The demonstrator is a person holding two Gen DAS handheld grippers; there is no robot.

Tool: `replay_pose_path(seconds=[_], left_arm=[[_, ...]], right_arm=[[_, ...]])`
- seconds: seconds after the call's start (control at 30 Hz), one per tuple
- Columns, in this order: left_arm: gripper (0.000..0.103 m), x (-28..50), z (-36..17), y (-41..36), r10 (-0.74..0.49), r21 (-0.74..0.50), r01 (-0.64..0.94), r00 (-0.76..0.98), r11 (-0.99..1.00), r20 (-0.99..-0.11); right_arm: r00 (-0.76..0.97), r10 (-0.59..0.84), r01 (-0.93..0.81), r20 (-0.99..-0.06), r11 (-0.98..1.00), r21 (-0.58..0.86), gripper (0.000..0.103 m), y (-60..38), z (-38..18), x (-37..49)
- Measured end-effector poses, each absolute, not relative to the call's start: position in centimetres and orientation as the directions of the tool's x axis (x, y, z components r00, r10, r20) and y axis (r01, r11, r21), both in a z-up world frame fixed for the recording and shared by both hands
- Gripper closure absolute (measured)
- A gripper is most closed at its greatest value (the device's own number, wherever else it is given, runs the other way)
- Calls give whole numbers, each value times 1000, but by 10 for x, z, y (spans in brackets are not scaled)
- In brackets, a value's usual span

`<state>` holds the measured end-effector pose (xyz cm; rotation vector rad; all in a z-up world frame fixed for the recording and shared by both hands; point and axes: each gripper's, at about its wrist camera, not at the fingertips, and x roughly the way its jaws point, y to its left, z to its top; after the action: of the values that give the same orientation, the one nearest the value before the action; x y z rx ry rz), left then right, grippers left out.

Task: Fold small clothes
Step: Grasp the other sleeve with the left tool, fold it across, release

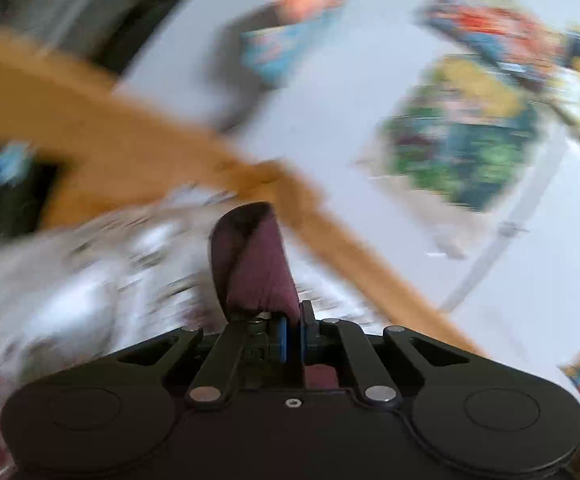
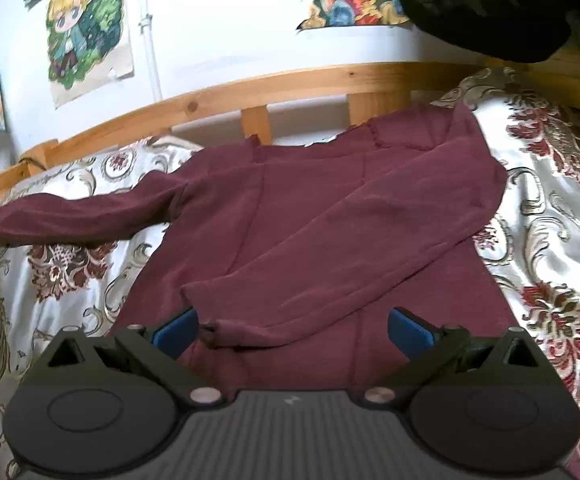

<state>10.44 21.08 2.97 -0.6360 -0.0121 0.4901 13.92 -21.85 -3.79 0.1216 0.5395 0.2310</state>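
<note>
Left gripper [image 1: 292,322] clamping maroon sleeve [image 1: 256,258], right gripper [image 2: 292,330] spread above cuff [image 2: 226,330]

Left wrist view smeared by motion blur (only the near foreground stays crisp); right view sharp, softly daylit, edges bowed.

The long-sleeved top [image 2: 330,216] was plain maroon, lying on a silvery-white bedspread [image 2: 550,240] patterned with dark-red flowers and olive-gold scrolls, behind it an orange-toned pine bed rail [image 2: 290,84], and at eleven o'clock a cartoon poster [image 2: 86,28] of yellow hair and green leaves on the pale wall.
</note>
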Motion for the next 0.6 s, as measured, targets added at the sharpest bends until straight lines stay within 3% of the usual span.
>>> replay_pose_path(seconds=[0.13,0.27,0.43,0.6], left_arm=[[98,125,73,171,278,-451,-235,960,861,31],[98,156,104,118,52,-348,-6,991,937,123],[98,186,114,35,-278,-245,306,950,920,142],[98,214,88,-45,-558,-240,554,828,798,54]], right_arm=[[844,239,-164,-479,967,195,0,-234,-37,139],[850,226,-138,-476,967,213,0,-248,-36,138],[862,186,-90,-472,972,217,0,-273,-35,130],[868,116,-7,-483,975,222,0,-302,-37,118]])
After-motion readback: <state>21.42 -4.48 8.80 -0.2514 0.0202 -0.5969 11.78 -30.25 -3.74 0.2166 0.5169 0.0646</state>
